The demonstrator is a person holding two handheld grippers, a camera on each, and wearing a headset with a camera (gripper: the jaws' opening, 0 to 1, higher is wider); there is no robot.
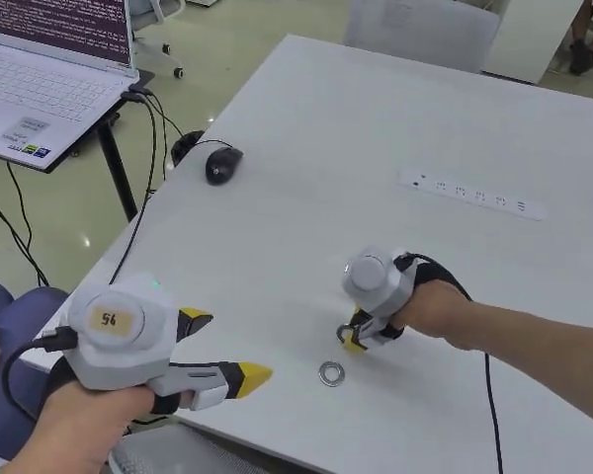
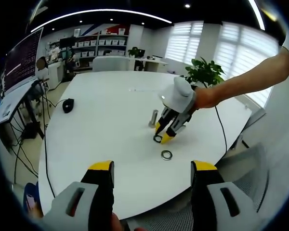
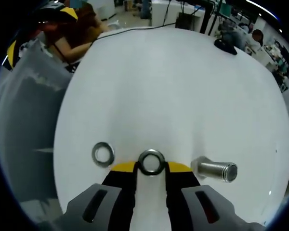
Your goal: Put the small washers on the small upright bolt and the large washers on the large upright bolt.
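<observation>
Pointing down at the white table (image 1: 376, 118), the right gripper (image 1: 353, 339) has its yellow-tipped jaws closed in on a held washer (image 3: 151, 162), which sits flat between the two tips at the table surface. In the right gripper view, the metal ring fills the narrow gap between the jaws, with each tip against its rim. A loose washer (image 1: 331, 373) lies flat on the table just beside the right gripper's tips, apart from them and nearer the table edge. An upright bolt (image 2: 153, 118) stands on its head on the table, near the right gripper on the side away from the loose washer; nothing rests on its shank. Whether the bolt is the small or the large one cannot be told. The left gripper (image 2: 152, 167) is held above the near edge of the table, well apart from the washers and the bolt. Its jaws stand wide apart with nothing between them, and it points toward the right gripper. A hand grips each tool from behind, and a black cable runs from the right gripper along the forearm. Farther across the table lie a black mouse (image 1: 223, 163) and a white power strip (image 1: 471, 195). A laptop (image 1: 49, 69) sits on a separate stand beside the table.
</observation>
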